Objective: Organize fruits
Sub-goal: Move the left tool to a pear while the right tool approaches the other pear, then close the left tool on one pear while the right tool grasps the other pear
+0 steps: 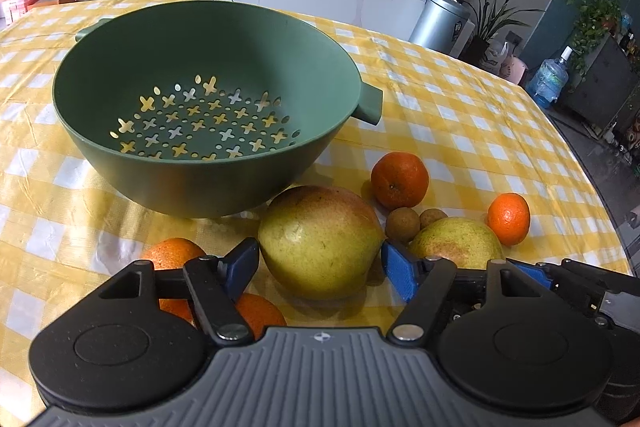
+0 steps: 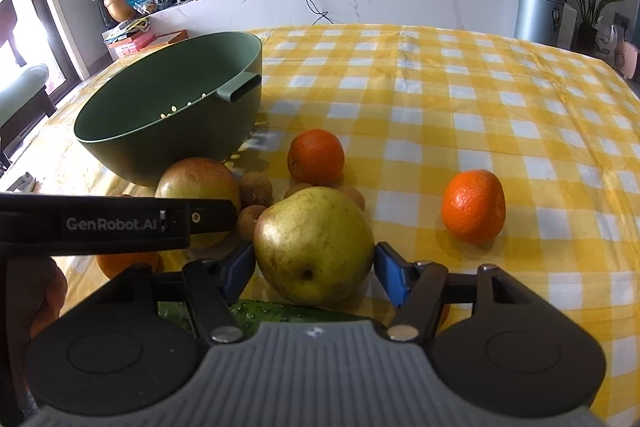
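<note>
In the left wrist view my left gripper [image 1: 320, 269] stands open, low over the table, with a large yellow-green pear [image 1: 320, 239] between its blue pads. Just beyond that pear sits an empty green colander [image 1: 280, 47]. In the right wrist view my right gripper [image 2: 315, 263] brackets a second pear [image 2: 312, 247]. Its pads lie close to the pear's sides, and a thin gap shows at the right one. This second pear [image 1: 456, 239] also shows in the left view. The left gripper's black body [image 2: 120, 223] crosses the right view at the left.
Oranges [image 1: 400, 179] [image 1: 509, 218] [image 1: 172, 255] and small brown longans [image 1: 402, 225] lie around the pears on the yellow checked cloth [image 2: 480, 87]. A green cucumber [image 2: 280, 311] lies under my right gripper. The table's right edge [image 1: 580, 163] drops to the floor.
</note>
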The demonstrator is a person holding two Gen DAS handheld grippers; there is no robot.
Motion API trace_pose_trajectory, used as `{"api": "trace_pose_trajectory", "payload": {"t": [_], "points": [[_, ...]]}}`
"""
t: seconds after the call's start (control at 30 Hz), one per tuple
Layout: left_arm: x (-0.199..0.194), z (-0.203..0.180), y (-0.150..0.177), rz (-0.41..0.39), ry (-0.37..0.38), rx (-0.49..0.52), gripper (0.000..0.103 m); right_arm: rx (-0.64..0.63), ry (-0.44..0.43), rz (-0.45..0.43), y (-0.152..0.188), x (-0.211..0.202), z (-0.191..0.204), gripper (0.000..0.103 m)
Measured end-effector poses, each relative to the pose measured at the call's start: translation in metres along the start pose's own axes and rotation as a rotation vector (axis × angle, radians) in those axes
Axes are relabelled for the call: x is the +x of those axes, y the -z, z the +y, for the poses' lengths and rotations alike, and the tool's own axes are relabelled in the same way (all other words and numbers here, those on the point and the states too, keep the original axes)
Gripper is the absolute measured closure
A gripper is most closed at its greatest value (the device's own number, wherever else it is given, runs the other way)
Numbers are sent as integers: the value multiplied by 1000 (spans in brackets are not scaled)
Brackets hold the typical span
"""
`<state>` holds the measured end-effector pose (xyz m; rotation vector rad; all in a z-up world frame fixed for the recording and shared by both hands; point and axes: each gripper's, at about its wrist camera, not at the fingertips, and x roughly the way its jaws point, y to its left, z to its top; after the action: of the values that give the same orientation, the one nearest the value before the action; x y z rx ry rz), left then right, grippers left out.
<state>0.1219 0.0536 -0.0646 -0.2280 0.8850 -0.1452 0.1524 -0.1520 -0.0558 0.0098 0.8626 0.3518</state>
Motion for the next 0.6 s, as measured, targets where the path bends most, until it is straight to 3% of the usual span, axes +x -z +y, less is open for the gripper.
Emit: {"api": "trace_pose_trajectory", "payload": {"t": [0.6], "points": [[-11, 0, 2, -59, 14, 18, 28, -13, 14, -23, 4, -9, 1, 41]]}}
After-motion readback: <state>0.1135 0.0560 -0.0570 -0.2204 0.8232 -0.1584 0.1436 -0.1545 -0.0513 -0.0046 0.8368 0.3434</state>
